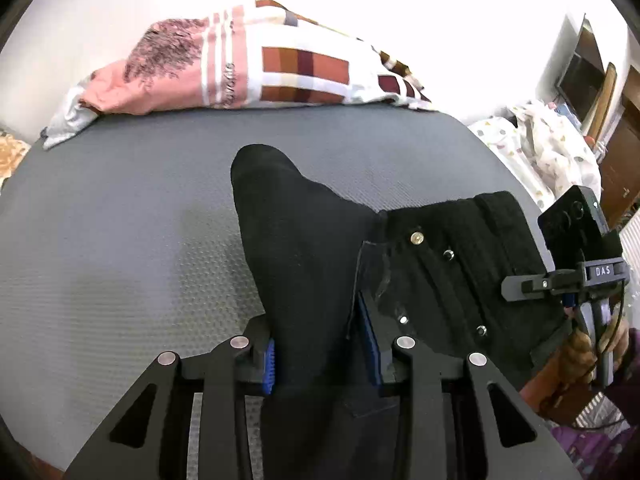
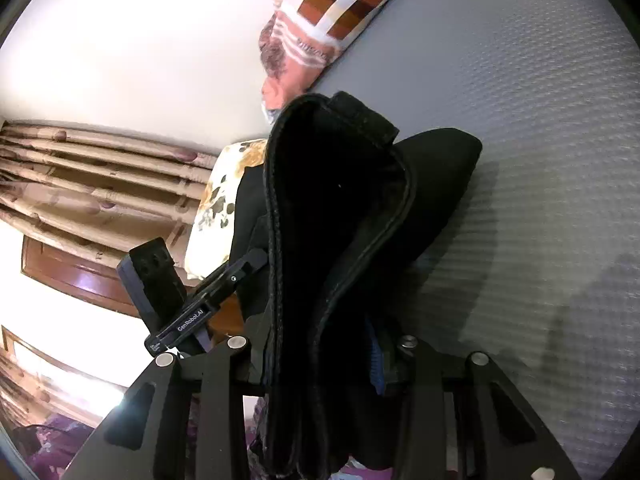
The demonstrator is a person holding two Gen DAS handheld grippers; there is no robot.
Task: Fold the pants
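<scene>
The black pants (image 1: 304, 248) are held up above the grey mattress (image 1: 120, 216). My left gripper (image 1: 320, 356) is shut on a bunched fold of the black cloth, its blue pads (image 1: 270, 364) pressed against it. The waistband part with metal buttons (image 1: 448, 256) stretches right toward my right gripper's body (image 1: 580, 276). In the right wrist view my right gripper (image 2: 324, 356) is shut on the thick waistband edge of the pants (image 2: 340, 208), which stands up between the fingers. My left gripper's body (image 2: 188, 312) shows at the left there.
A patterned pink, white and brown pillow (image 1: 256, 68) lies at the mattress's far edge. A white printed cloth (image 1: 548, 148) lies off the right side. Curtains (image 2: 92, 184) and a floral pillow (image 2: 220, 200) appear in the right wrist view.
</scene>
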